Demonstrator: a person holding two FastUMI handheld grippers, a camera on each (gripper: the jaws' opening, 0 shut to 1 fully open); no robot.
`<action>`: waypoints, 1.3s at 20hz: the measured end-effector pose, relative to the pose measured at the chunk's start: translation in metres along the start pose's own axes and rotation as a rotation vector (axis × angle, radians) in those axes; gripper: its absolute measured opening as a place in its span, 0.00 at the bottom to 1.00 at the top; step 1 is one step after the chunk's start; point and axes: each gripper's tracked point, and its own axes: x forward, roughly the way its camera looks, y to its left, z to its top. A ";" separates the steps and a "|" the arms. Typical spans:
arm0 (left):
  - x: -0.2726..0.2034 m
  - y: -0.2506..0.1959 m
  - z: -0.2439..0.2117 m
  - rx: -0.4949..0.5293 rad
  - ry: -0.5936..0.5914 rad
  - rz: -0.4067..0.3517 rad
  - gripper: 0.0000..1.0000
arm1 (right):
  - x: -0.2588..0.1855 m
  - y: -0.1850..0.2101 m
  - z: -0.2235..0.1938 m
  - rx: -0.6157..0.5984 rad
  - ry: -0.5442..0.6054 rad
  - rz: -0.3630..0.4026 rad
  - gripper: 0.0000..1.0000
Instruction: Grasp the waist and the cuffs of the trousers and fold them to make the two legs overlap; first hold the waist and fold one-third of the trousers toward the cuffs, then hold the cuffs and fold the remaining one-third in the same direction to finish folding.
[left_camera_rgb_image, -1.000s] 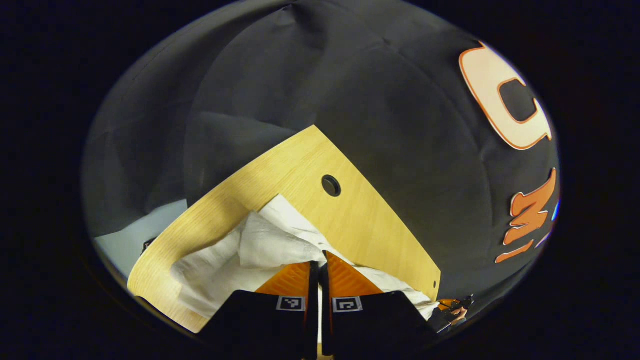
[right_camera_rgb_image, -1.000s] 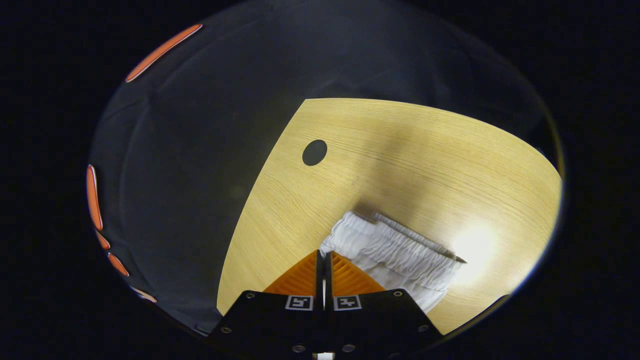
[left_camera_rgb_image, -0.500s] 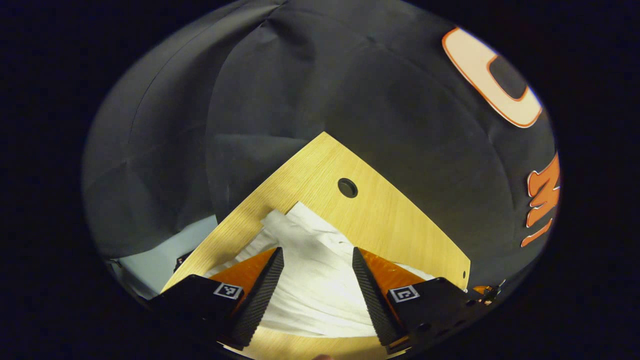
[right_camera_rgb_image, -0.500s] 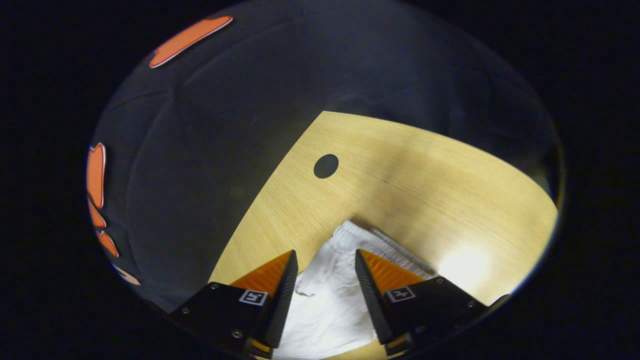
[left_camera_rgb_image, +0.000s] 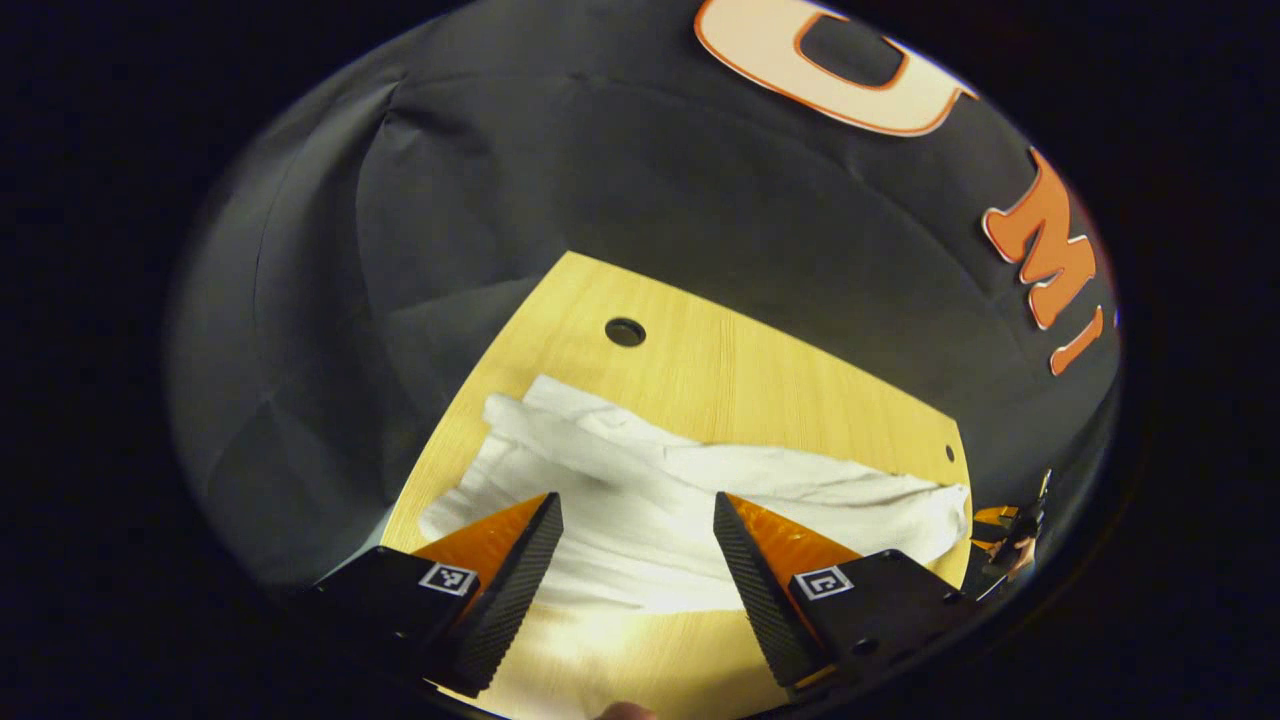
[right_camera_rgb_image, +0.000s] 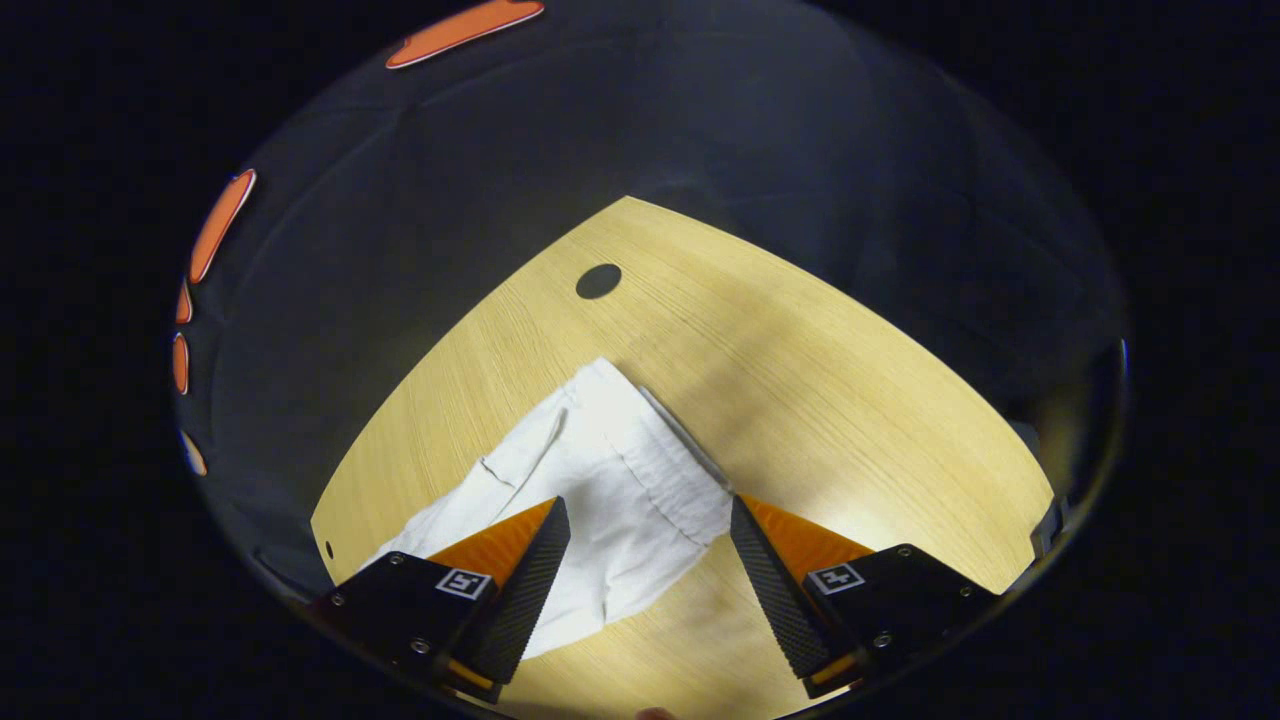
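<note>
A: Where are the trousers (left_camera_rgb_image: 690, 490)?
B: White, lying flat on the wooden table (left_camera_rgb_image: 780, 390), stretched crosswise just beyond the left gripper (left_camera_rgb_image: 636, 545). Cuffs toward the table's left edge.
A: Left gripper state?
B: Fingers spread wide, nothing between them, hanging over the near edge of the cloth. Can't tell if touching.
A: Right side?
B: Right gripper (right_camera_rgb_image: 648, 550) also spread wide, holding nothing. Waist end of the trousers (right_camera_rgb_image: 610, 480) lies between and just past its fingers, elastic band toward the right finger. Round hole (right_camera_rgb_image: 598, 281) farther back on the table (right_camera_rgb_image: 850, 400).

White trousers (left_camera_rgb_image: 690, 480), legs overlapped, flat lengthwise on the table, elastic waist (right_camera_rgb_image: 665, 465) rumpled.
</note>
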 end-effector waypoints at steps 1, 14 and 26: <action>-0.003 -0.001 -0.002 0.050 0.010 0.024 1.00 | 0.003 -0.004 -0.005 0.003 0.012 -0.010 0.99; -0.082 -0.047 -0.049 0.222 -0.065 0.137 1.00 | 0.044 -0.016 -0.017 -0.020 0.032 -0.101 0.95; -0.103 -0.080 -0.095 0.194 -0.109 0.137 1.00 | 0.027 0.001 0.000 0.005 -0.144 0.065 0.05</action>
